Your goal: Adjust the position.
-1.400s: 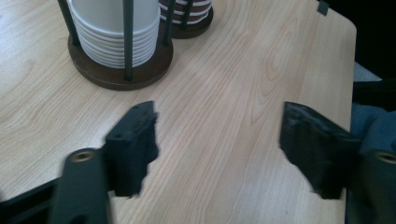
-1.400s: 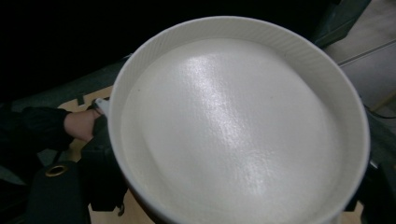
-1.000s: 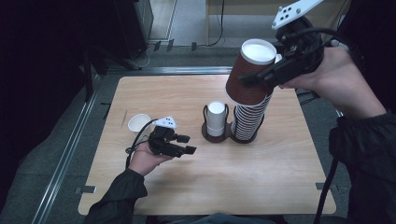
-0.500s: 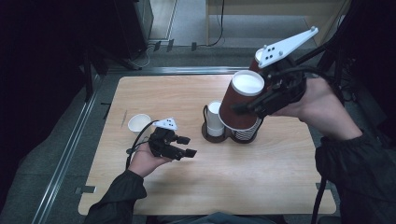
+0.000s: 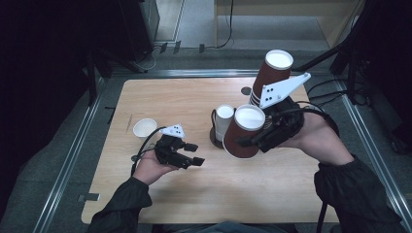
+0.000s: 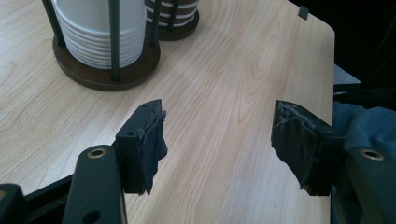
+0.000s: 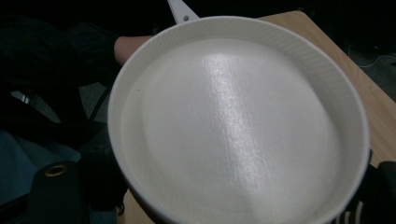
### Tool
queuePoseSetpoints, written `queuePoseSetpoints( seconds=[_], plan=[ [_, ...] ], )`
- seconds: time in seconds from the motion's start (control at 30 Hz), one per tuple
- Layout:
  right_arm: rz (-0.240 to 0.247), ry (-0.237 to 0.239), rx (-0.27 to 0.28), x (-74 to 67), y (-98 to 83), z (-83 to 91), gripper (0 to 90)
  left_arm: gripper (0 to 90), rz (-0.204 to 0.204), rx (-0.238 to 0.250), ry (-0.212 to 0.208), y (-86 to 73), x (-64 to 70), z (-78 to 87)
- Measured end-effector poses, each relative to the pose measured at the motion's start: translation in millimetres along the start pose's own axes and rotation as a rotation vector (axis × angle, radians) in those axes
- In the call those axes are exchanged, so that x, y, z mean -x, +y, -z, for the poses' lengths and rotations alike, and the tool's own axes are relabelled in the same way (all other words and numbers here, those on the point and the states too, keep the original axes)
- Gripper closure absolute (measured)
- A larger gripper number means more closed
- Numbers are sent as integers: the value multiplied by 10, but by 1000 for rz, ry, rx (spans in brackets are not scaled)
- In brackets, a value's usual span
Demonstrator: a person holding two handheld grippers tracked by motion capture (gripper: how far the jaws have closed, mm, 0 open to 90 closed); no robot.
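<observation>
We see the right claw point(image 5: 250, 141) pinching a single brown paper cup with a white inside point(image 5: 244, 131), held tilted above the light wooden table point(image 5: 194, 97), just near of the dark round cup holder with thin upright rods point(image 5: 216, 141). In the right gripper view that cup's white inside point(image 7: 233, 126) takes up most of the picture. A short stack of white paper cups point(image 5: 224, 119) sits in the holder, and a tall stack of brown paper cups point(image 5: 272, 73) rises just behind the right gripper. The left claw point(image 5: 194, 154) rests low over the table at near left, its jaws spread wide with bare wood between them. A lone small white paper cup point(image 5: 145, 128) stands upright on the table, to the far left of the left gripper.
</observation>
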State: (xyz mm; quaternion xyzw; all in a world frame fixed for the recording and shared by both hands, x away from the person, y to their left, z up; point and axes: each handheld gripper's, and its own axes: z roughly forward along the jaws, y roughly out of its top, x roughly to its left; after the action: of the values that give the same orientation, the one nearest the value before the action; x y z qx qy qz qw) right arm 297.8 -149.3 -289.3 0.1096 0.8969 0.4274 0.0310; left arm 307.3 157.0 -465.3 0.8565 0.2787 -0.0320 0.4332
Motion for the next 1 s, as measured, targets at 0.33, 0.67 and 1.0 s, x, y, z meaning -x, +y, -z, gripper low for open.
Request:
queuePoseSetpoints(
  seconds=[0.33, 0.67, 1.0],
  plan=[
    [-11, 30, 7, 30, -271, -241, 197, 343, -5, 3, 14, -35, -9, -11],
    [5, 59, -5, 50, -479, -466, 197, 302, -20, -13, 6, -43, -34, -10],
    [-35, 79, -23, 95, -673, -640, 197, 199, -30, -12, -54, -42, -18, -22]
  ],
)
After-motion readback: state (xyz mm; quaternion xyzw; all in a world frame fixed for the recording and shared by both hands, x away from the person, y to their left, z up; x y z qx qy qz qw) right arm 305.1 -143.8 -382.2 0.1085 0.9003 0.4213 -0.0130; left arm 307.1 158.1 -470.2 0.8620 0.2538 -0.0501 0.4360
